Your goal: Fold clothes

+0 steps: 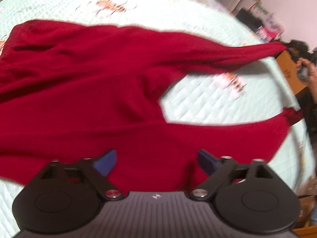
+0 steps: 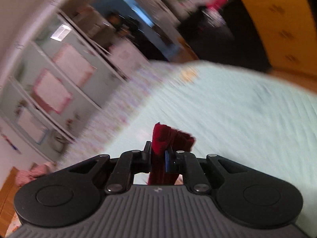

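Red garment [image 1: 95, 83] spread beyond my wide-open, empty left gripper [image 1: 156, 161] — its bunched corner pinched tight in my right gripper [image 2: 158, 154].

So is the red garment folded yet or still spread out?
Still spread out, not folded. The red garment lies open across the bed, with one end stretched up to the right gripper, which is clamped on it.
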